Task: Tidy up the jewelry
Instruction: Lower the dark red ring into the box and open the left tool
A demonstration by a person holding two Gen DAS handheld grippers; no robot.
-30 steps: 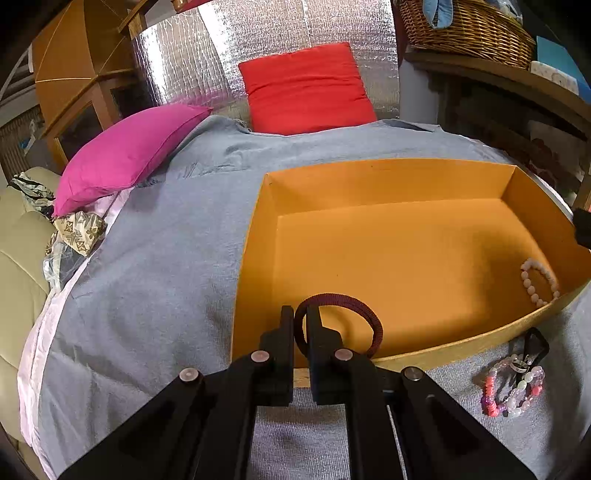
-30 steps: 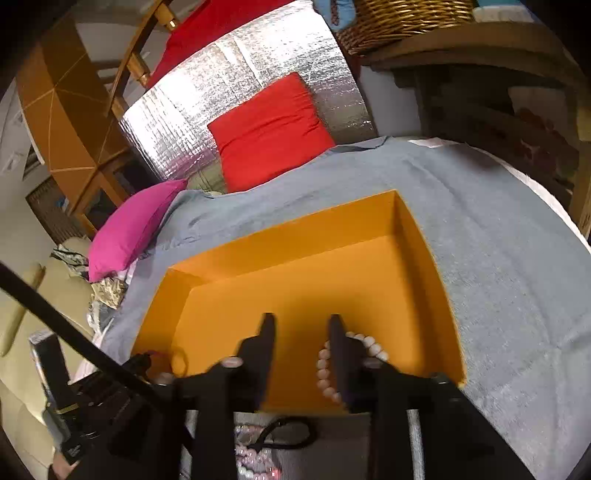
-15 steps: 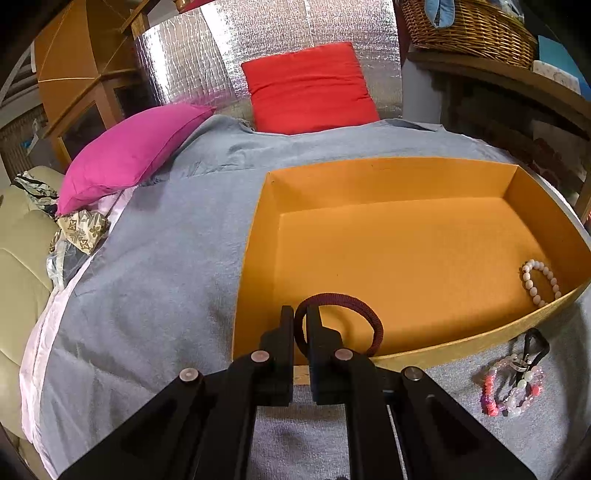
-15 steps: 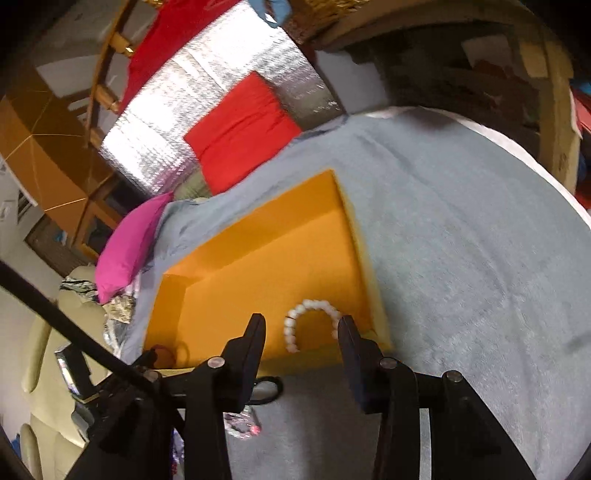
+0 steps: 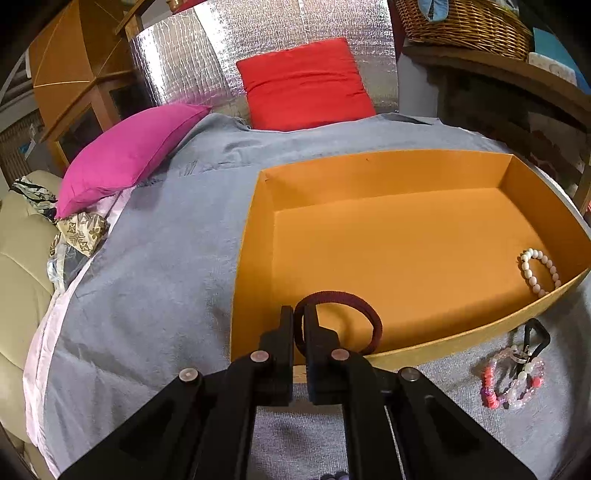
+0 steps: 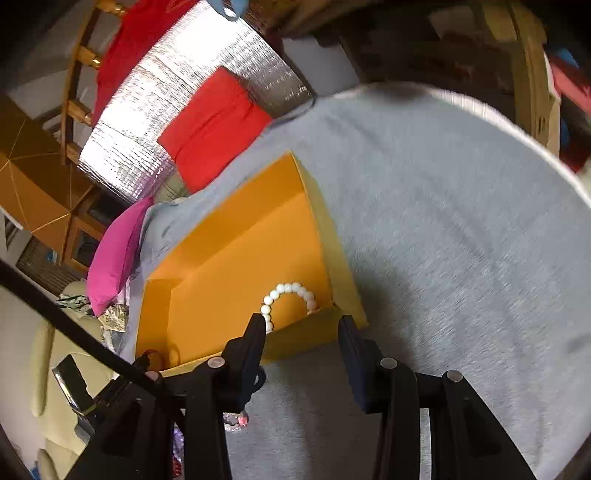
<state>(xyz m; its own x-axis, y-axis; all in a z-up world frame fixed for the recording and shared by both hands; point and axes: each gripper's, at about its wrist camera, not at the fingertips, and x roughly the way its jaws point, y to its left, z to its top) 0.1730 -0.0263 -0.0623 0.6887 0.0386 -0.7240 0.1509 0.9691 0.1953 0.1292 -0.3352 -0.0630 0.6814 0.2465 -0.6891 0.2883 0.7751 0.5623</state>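
An open orange box lies on a grey blanket. My left gripper is shut on a dark red hair band and holds it over the box's near left corner. A white bead bracelet lies in the box's near right corner; it also shows in the right wrist view. Pink and clear bead bracelets with a black clip lie on the blanket outside the box's near wall. My right gripper is open and empty, above the box's near right corner.
A pink cushion and a red cushion lie at the far end of the blanket. A wicker basket sits on a wooden shelf at the back right. A cream sofa borders the left.
My right gripper has opened wider, pulled back and swung right, away from the white bracelet left in the box. My left gripper and the hair band have barely moved.
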